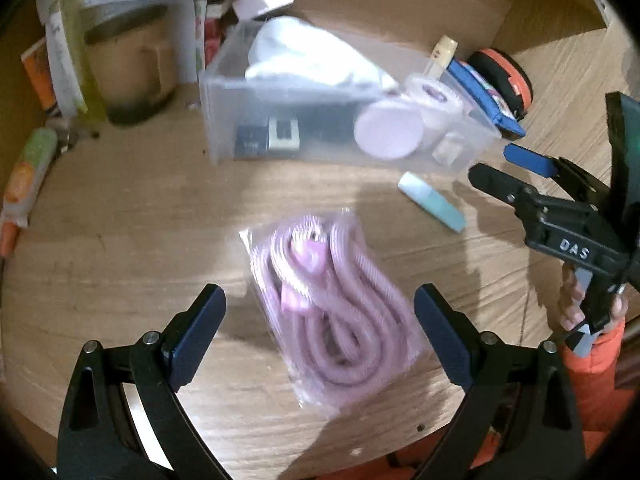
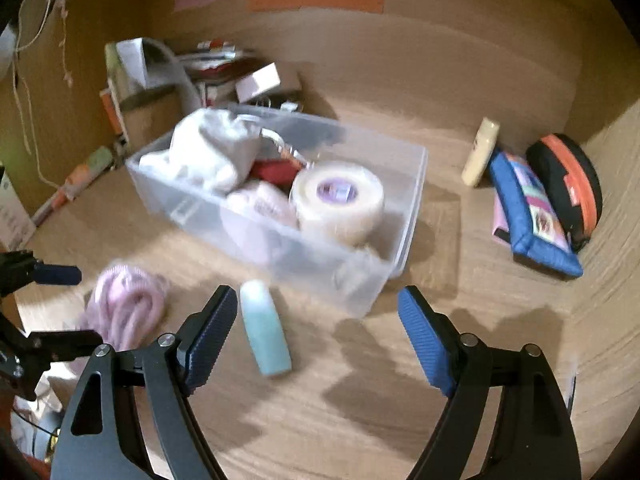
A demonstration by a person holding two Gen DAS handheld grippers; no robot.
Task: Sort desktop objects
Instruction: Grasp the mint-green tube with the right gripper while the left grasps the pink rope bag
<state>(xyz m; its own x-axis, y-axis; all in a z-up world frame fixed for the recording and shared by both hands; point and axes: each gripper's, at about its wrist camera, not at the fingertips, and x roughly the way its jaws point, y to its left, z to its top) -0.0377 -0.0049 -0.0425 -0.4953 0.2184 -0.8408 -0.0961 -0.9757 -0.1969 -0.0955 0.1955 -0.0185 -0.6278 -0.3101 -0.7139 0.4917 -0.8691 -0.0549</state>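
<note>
Left fingers (image 1: 320,334) wide, empty (over bagged cord (image 1: 332,312)) | right fingers (image 2: 318,334) wide, empty

The bag of cord (image 1: 332,312) lies on the table (image 1: 120,248), between the left jaws but not touching them. Past the bag, farther from the left jaws, stands the box (image 1: 320,128). In the box sit a cloth bundle (image 1: 304,56) and a tape roll (image 2: 340,200). The small bottle (image 2: 266,330) lies on the table between the box and the right jaws, just beside the inner face of their left finger (image 2: 212,336). The bag of cord lies to the left of the right jaws. Far to their right, past the box, a pouch (image 2: 532,216) leans on a round case (image 2: 568,188), with a tube (image 2: 482,152) just left of them.
</note>
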